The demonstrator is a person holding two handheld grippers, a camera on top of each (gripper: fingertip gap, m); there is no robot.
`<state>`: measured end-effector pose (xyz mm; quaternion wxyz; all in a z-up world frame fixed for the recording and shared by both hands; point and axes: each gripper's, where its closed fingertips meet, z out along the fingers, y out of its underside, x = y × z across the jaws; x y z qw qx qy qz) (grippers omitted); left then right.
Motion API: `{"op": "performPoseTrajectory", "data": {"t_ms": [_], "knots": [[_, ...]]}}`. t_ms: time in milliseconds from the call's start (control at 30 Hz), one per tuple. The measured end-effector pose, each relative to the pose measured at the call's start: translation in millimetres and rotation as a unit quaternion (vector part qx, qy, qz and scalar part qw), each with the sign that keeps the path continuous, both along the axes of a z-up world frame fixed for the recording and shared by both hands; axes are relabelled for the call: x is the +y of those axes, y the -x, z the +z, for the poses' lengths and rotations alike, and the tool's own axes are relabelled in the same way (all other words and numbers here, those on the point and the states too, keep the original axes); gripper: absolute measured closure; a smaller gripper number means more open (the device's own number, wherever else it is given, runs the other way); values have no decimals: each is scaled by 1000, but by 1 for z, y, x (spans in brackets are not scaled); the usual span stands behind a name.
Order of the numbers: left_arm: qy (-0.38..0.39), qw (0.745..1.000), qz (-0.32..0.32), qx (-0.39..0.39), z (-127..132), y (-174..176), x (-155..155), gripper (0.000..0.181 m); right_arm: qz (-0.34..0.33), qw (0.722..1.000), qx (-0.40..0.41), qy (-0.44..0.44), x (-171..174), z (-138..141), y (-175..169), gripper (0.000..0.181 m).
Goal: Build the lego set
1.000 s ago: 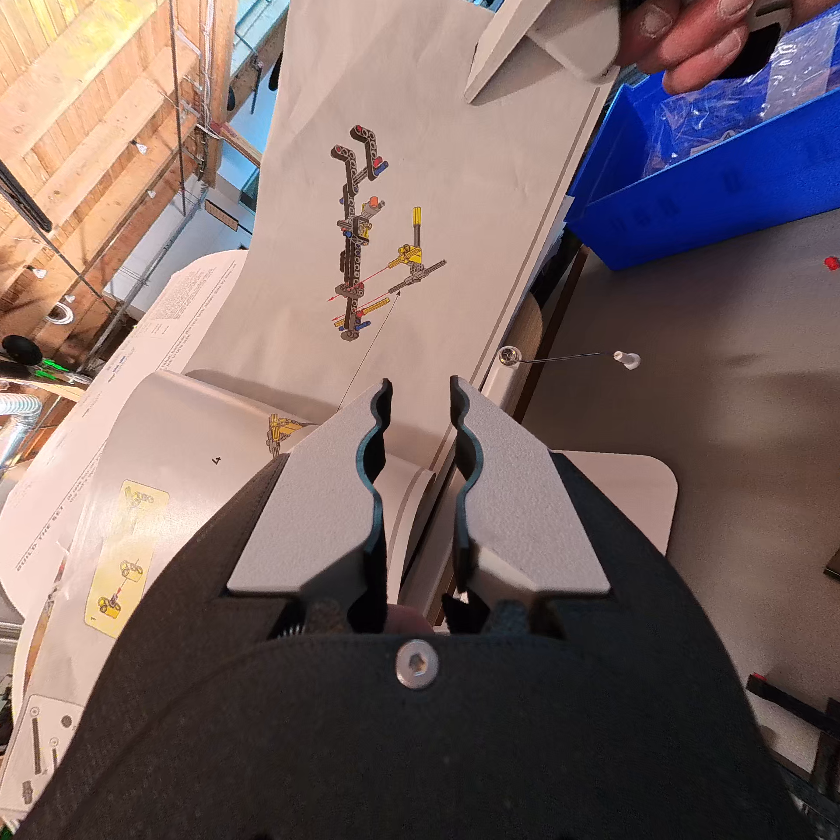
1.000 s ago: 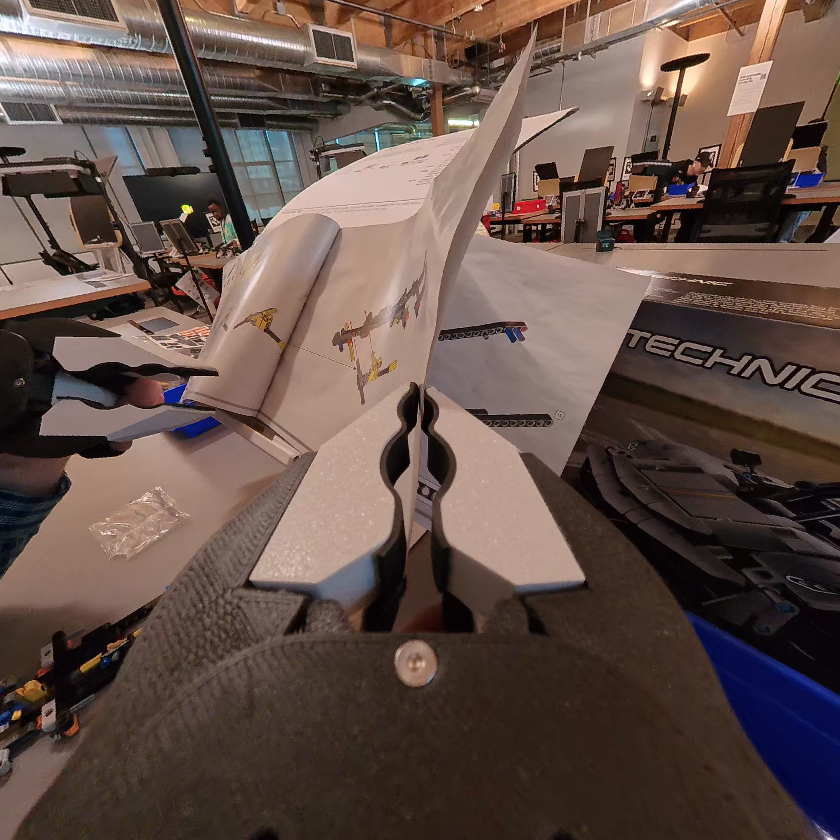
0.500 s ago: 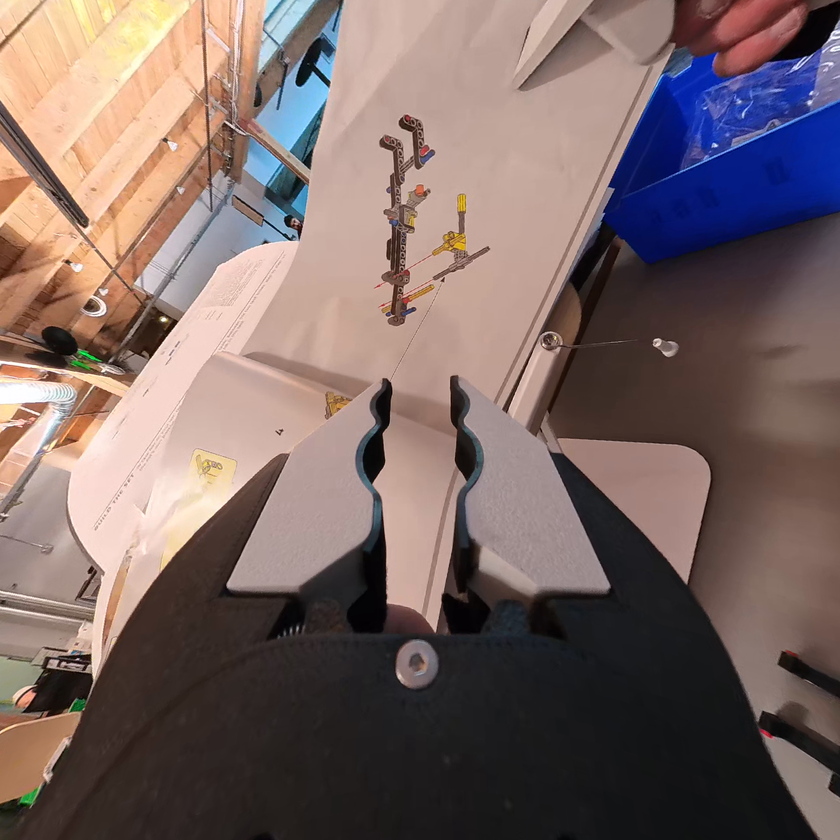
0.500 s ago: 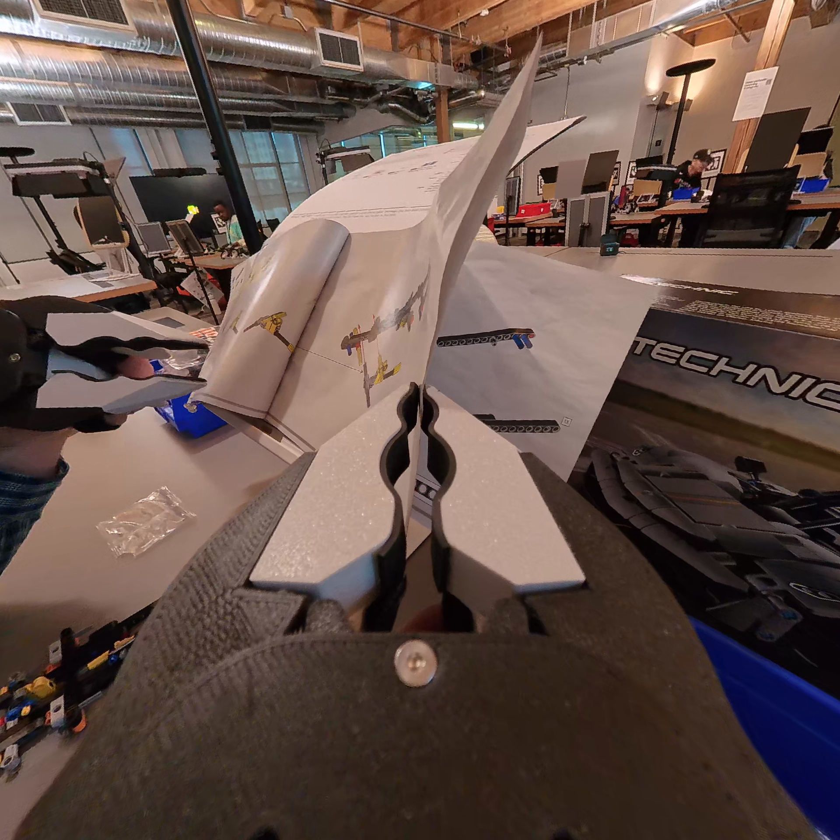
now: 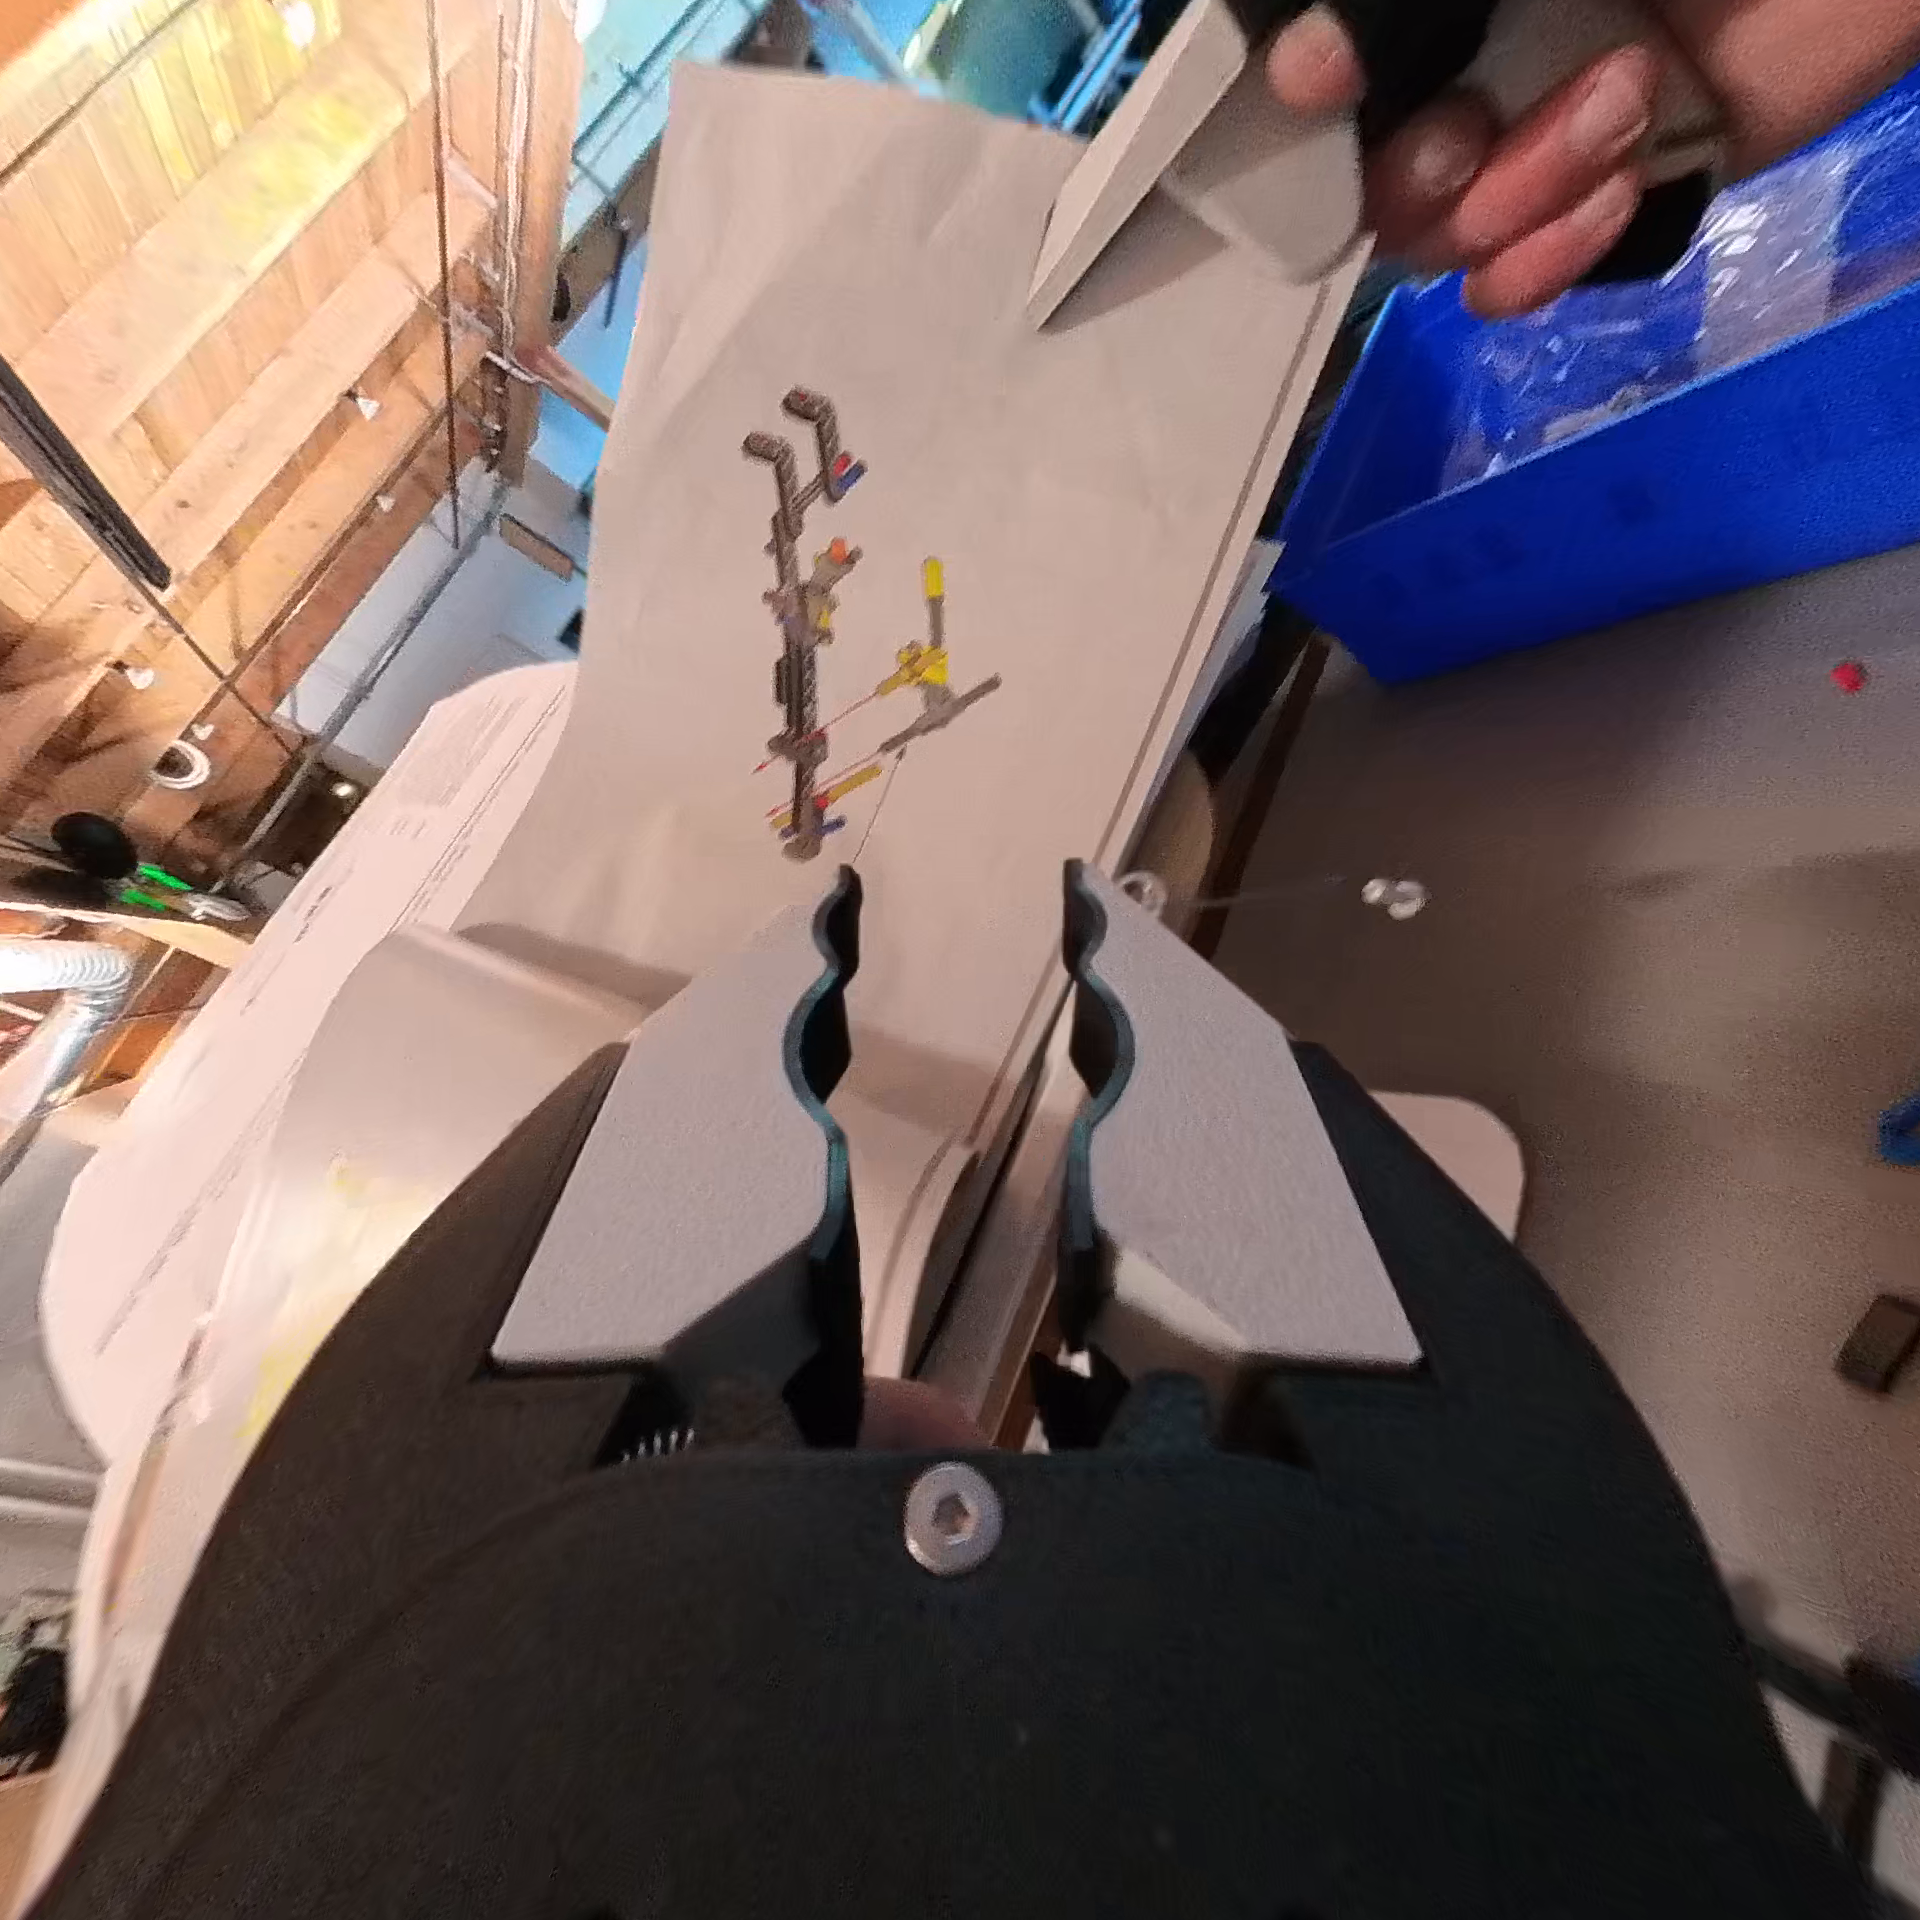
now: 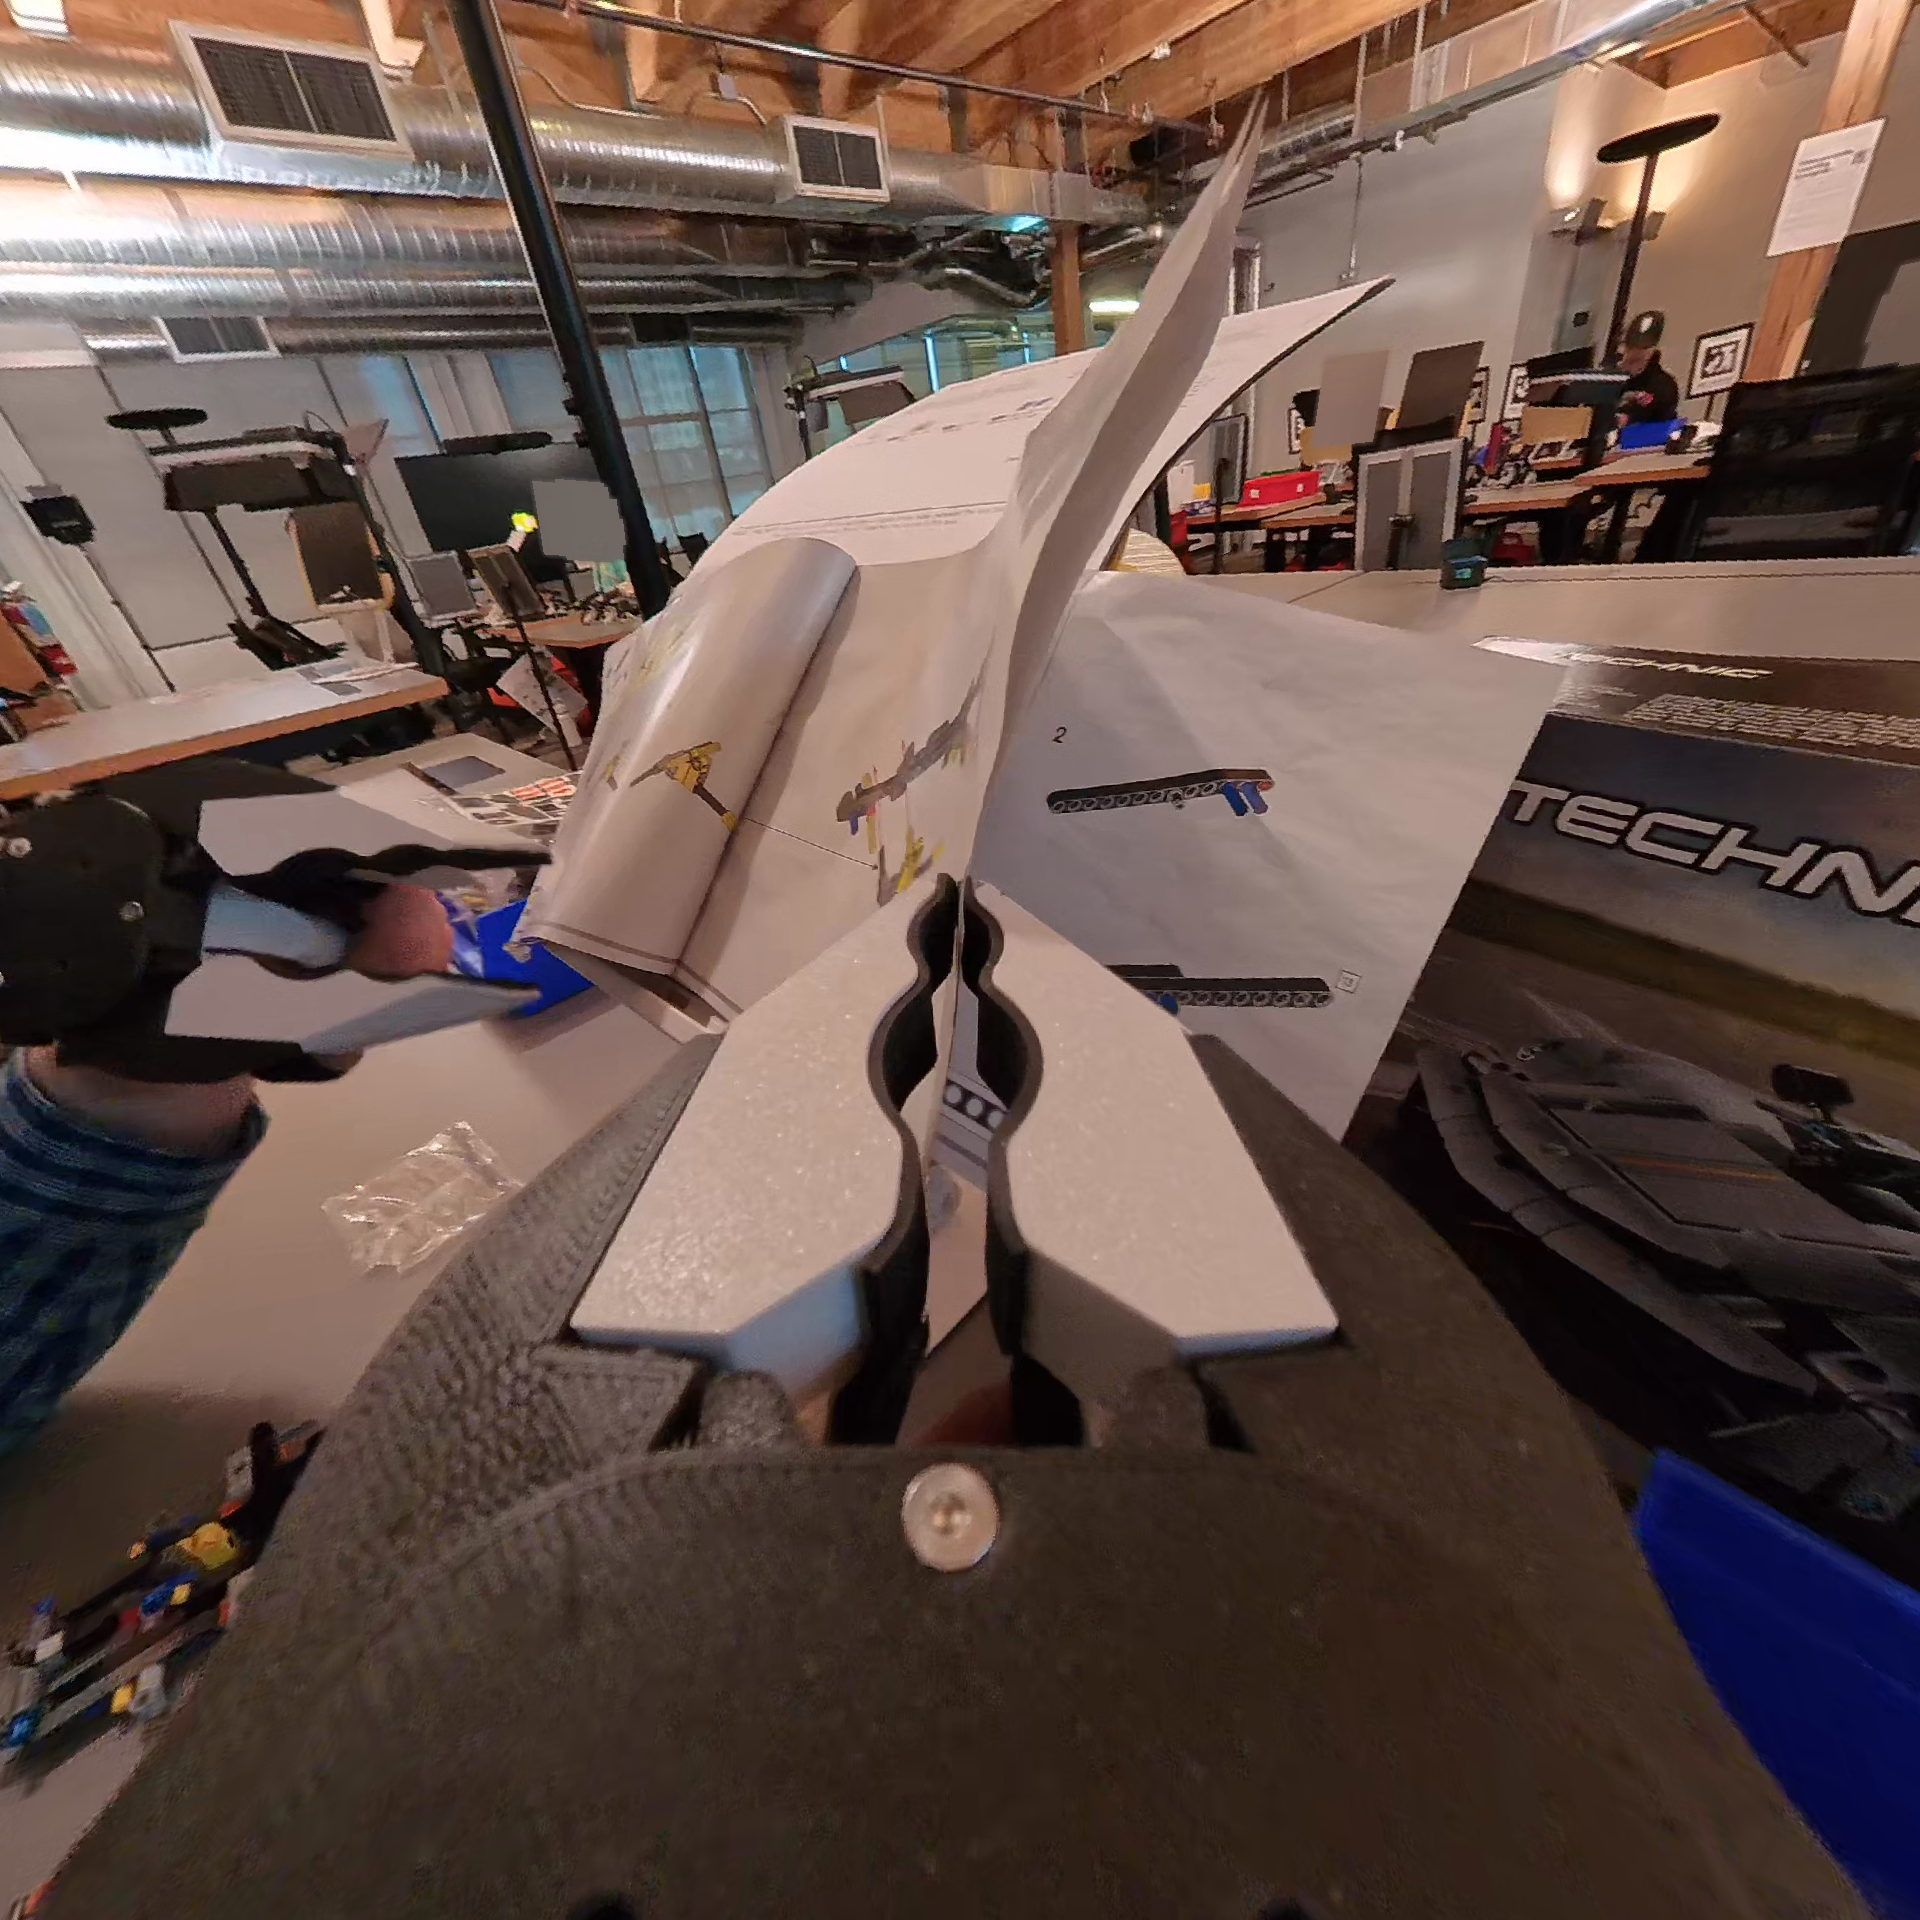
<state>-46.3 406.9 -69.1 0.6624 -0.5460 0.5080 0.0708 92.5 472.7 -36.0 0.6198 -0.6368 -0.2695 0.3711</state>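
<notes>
The Lego instruction booklet (image 5: pixel 935 520) stands open on the grey table, one page lifted upright and showing a build diagram. My right gripper (image 6: pixel 951 896) is shut on the lower edge of that lifted page (image 6: pixel 1101 499); it also shows at the top right of the left wrist view (image 5: pixel 1070 270), held by a hand. My left gripper (image 5: pixel 966 894) is open and empty, with the booklet's spine edge between its fingers but not touching them. In the right wrist view the left gripper (image 6: pixel 540 925) sits just left of the curled pages. Partly built Lego pieces (image 6: pixel 125 1621) lie at the lower left.
A blue bin (image 5: pixel 1610 499) with clear bags stands right of the booklet. The dark Lego set box (image 6: pixel 1662 987) lies under and beside the booklet. A crumpled clear bag (image 6: pixel 416 1195) lies on the table (image 5: pixel 1558 1039). A small red piece (image 5: pixel 1847 677) lies near the bin. There is about 15 cm between the tips of the two grippers.
My left gripper has opened wider and shifted along the booklet's lower edge. My right gripper has kept its hold on the lifted page, which has barely moved.
</notes>
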Motion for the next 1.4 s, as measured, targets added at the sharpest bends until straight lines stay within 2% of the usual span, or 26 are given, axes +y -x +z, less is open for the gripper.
{"op": "performPoseTrajectory", "data": {"t_ms": [200,333,567,767,1167,1367,1400], "knots": [[12,1000,-19,-14,2,-59,5,132,29,999,30,17,-3,1,1,181],[46,997,-36,-53,8,-100,13,128,49,997,52,33,-3,1,4,181],[63,995,-25,-68,1,-138,37,126,102,987,107,65,-7,2,8,179],[59,996,-20,-70,-2,-151,47,131,129,978,140,88,-6,1,6,169],[69,994,-23,-86,1,-151,55,147,159,970,153,107,-9,-2,9,158],[67,993,-55,-85,5,-149,48,162,164,969,150,105,-11,-1,10,158],[67,992,-60,-86,7,-149,47,169,167,969,148,105,-12,-1,10,158]]}}
